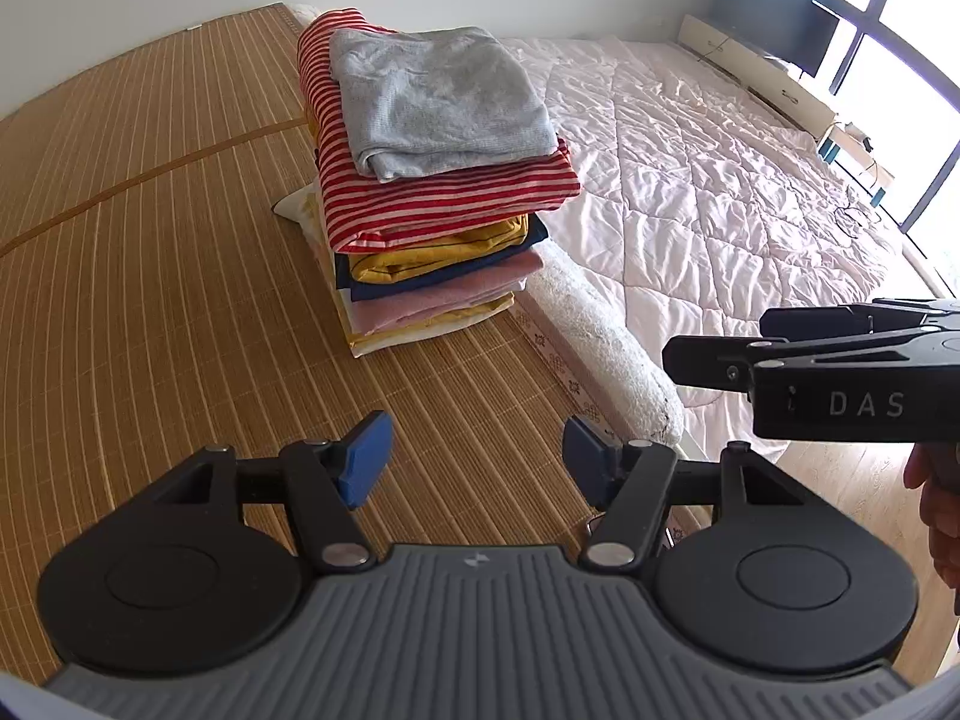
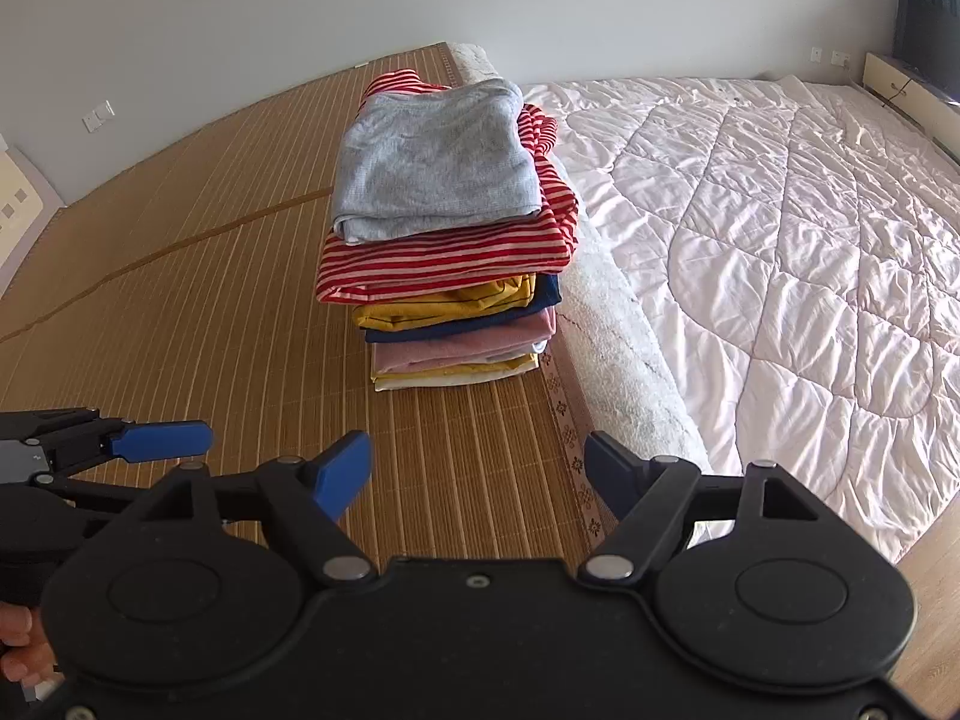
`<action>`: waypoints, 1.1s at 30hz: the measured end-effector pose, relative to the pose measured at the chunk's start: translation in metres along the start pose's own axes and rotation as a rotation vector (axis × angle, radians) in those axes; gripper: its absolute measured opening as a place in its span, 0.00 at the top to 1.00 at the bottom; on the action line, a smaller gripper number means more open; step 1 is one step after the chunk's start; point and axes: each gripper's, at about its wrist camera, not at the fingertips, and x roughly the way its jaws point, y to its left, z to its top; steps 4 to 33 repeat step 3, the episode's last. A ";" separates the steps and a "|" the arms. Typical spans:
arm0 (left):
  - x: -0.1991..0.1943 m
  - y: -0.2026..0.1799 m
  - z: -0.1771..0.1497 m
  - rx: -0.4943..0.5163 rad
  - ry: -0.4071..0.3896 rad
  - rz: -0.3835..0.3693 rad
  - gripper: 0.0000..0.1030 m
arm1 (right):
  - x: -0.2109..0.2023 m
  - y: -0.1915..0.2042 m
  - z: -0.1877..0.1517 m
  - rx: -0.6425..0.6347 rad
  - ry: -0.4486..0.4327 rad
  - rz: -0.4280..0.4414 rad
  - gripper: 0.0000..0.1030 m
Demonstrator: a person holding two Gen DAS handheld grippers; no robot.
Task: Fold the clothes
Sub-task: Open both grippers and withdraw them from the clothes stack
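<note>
We held the left gripper (image 1: 474, 459) and the right gripper (image 2: 477, 474) with jaws wide apart, gripping nothing, above the mat (image 1: 150, 300); the folded clothes pile (image 2: 444, 240) stood at frame centre

Your left gripper (image 1: 477, 459) and right gripper (image 2: 477, 474) are matt black plastic with smooth blue pads (image 1: 366, 459) and shiny metal pivot pins — below them a ribbed woven bamboo mat (image 1: 150, 276), soft knit folded clothes (image 1: 432, 180), a puckered quilt (image 2: 780, 228).
</note>
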 end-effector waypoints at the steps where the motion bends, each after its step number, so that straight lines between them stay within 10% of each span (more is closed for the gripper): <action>1: -0.002 0.002 -0.003 -0.003 0.004 -0.006 0.33 | -0.001 0.003 -0.003 0.005 0.005 -0.005 0.23; 33: -0.006 0.007 -0.008 -0.010 0.012 -0.016 0.33 | -0.001 0.009 -0.008 0.009 0.017 -0.015 0.23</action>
